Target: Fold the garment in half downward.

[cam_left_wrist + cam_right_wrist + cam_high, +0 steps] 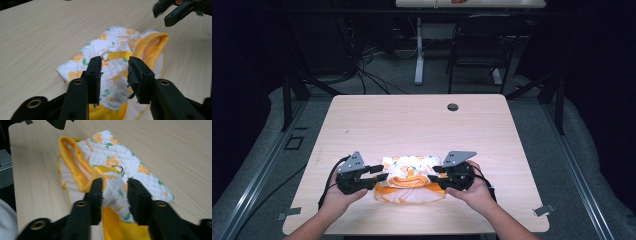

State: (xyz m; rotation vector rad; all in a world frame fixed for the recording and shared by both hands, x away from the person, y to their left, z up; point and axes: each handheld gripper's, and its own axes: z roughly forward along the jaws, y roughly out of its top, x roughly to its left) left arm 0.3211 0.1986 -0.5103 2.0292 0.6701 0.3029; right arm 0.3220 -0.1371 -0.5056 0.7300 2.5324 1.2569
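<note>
A folded quilted garment (411,180), white with orange flowers and yellow trim, lies near the table's (422,125) near edge between the two grippers. The left gripper (379,172) and right gripper (437,173) both stand released, jaws spread beside the cloth without pinching it. From the high view, glare washes out the print, and in the gripper views the jaws hide the garment's near folds. A small metal ring (106,55) sits on a yellow strap.
</note>
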